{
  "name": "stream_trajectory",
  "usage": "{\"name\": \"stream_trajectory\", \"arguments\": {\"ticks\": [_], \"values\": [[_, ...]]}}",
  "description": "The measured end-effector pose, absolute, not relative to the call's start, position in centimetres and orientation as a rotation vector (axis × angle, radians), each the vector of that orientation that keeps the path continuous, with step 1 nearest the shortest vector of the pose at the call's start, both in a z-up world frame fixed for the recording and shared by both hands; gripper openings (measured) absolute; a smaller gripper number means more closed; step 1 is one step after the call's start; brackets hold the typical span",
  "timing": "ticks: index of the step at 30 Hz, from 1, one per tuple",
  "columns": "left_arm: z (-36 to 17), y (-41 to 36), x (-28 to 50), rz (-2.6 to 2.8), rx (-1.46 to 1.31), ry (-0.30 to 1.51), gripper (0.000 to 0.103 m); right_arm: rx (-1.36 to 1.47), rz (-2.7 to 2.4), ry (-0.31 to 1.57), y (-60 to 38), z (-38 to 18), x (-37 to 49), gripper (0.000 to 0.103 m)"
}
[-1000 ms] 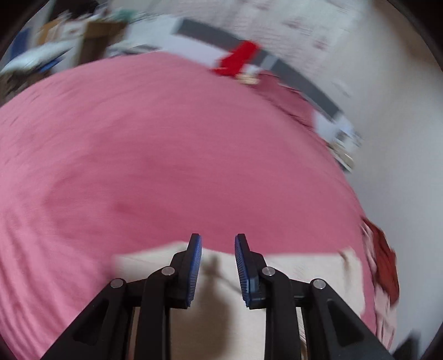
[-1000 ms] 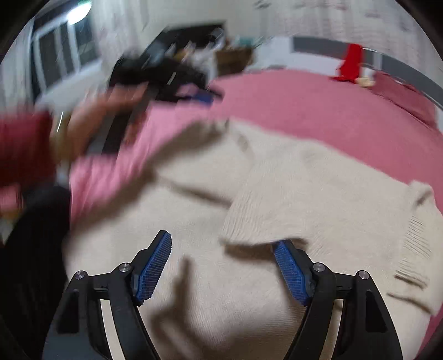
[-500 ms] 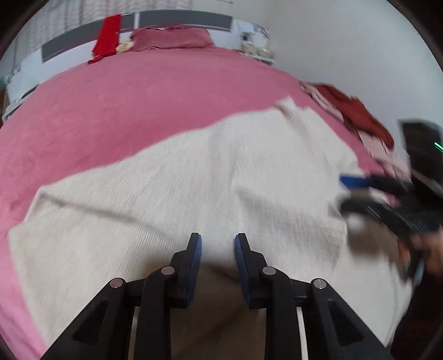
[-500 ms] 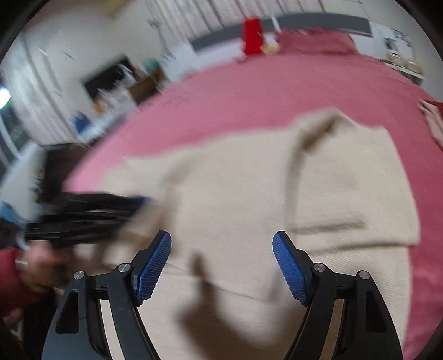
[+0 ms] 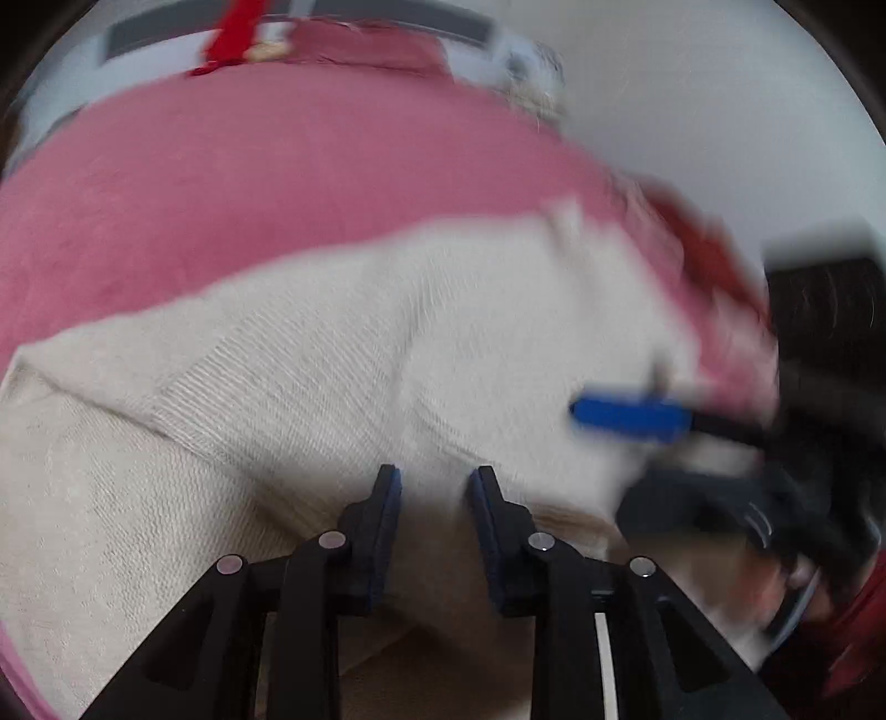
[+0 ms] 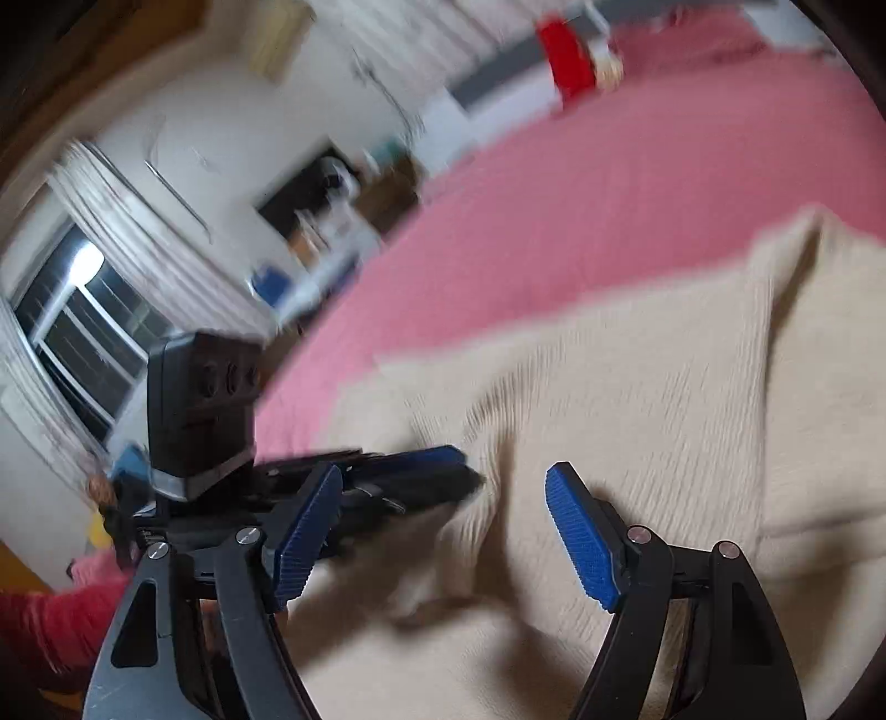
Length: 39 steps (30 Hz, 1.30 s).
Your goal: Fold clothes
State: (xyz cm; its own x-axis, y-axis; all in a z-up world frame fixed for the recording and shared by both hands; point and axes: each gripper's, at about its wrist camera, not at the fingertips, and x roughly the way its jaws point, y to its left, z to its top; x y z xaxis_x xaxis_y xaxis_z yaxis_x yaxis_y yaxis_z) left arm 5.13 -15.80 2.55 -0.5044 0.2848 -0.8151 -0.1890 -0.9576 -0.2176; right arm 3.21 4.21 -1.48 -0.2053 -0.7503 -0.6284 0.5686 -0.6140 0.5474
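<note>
We note a cream knit sweater (image 5: 343,387) spread flat across a pink bedspread (image 5: 277,183); one fold of it lies over the rest, leaving a diagonal ridge in the ribbed knit. Both tongs hang just above the near part of the garment.

In the left wrist view our left gripper (image 5: 433,479) shows a narrow gap between its blue pads, with bare knit visible through the gap and nothing pinched. Whether the tips touch the cloth we cannot tell.

In the right wrist view our right gripper (image 6: 443,487) stands wide apart, its blue ribbed pads (image 6: 581,537) clear of the fabric on both sides and empty. The left tool's black body and camera housing cross in from the left of that view, tips over the sweater's edge, and a red sleeve (image 6: 50,615) shows at the lower left.

Further out, blurred: a red garment (image 6: 567,58) on the grey headboard (image 5: 160,30), red clothing (image 5: 714,260) at the bed's right edge, a window (image 6: 83,327) with curtains.
</note>
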Motion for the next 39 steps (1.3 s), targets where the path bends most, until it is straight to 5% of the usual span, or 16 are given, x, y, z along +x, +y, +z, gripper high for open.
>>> {"name": "stream_trajectory", "arguments": {"ticks": [2,4,7,12,14,16,20,24,27,39], "values": [[2.9,-16.0,6.7,2.510,-1.355,-0.010,0.026,1.161,-2.000,-0.183,7.0,-2.5,3.0,0.041],[2.9,-16.5,8.0,2.489,-1.356,0.110,0.028,1.155,-2.124,-0.100,9.6,-3.0,3.1,0.030],[3.2,-16.7,9.3,2.476,-1.358,0.187,0.028,1.140,-2.152,-0.002,12.2,-3.3,3.7,0.028],[5.4,-18.4,10.5,2.579,-1.325,0.126,0.028,1.052,-2.218,0.356,12.6,-0.3,7.0,0.040],[6.9,-18.8,10.3,2.690,-1.248,0.065,0.028,0.957,-2.282,0.335,13.3,1.4,8.5,0.066],[8.1,-18.5,9.0,2.775,-1.183,0.018,0.028,0.880,-2.341,0.274,13.9,2.7,8.8,0.080],[7.4,-16.7,4.2,2.808,-1.217,-0.100,0.028,0.900,-2.343,0.238,11.2,3.1,8.0,0.080],[2.7,-13.7,-0.1,2.774,-1.396,0.047,0.029,0.975,-2.312,0.360,3.8,0.6,7.4,0.080],[1.6,-13.0,1.9,2.855,-1.190,0.145,0.029,0.948,-2.293,0.444,-0.5,-1.8,7.5,0.079],[3.1,-13.6,4.4,2.840,-1.267,0.253,0.030,0.961,-2.342,0.372,1.3,1.2,10.9,0.080]]}}
